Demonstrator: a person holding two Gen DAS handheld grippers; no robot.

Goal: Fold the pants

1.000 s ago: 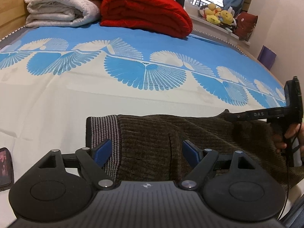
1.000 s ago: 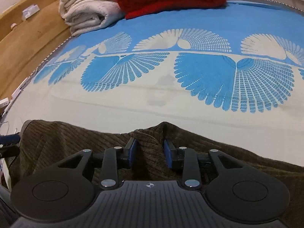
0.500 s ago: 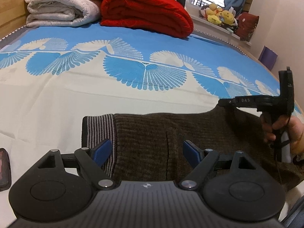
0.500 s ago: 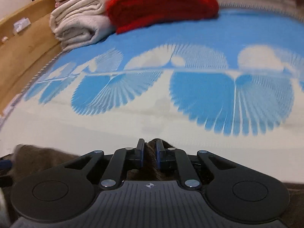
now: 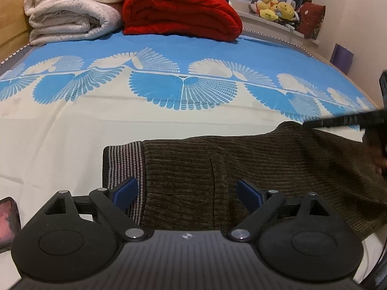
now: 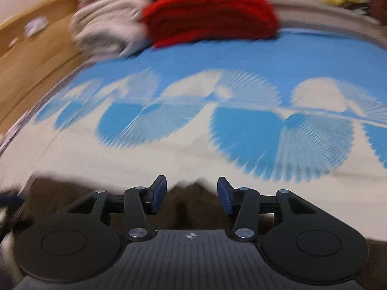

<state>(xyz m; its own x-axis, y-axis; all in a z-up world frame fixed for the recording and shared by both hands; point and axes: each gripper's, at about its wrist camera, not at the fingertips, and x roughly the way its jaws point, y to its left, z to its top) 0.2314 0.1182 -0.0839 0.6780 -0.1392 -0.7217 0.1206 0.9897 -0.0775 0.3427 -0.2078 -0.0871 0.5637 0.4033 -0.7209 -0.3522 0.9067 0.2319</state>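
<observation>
Brown corduroy pants (image 5: 217, 164) lie flat on the bed sheet (image 5: 72, 140), their grey striped waistband (image 5: 125, 159) at the left. My left gripper (image 5: 186, 188) hovers over the waist end. Its jaws are opening wide, straddling waistband and pocket seam without pinching cloth. In the blurred right wrist view, my right gripper (image 6: 192, 184) is opening over the pants' (image 6: 188, 205) far edge. A small peak of cloth rises between its blue pads (image 6: 159, 191), which stand apart from it. The right gripper (image 5: 350, 119) also shows as a dark blur at the left wrist view's right edge.
Folded white blankets (image 5: 72, 12) and a red blanket (image 5: 181, 9) are stacked at the head of the bed. Plush toys (image 5: 275, 7) sit on the sill behind. A phone (image 5: 7, 220) lies at the near left. A wooden bed frame (image 6: 31, 55) runs along the left.
The right gripper pinched shut on a fold at the pants' far edge, then spread its jaws again and rose. The left jaws widened slightly; the left hand stayed put.
</observation>
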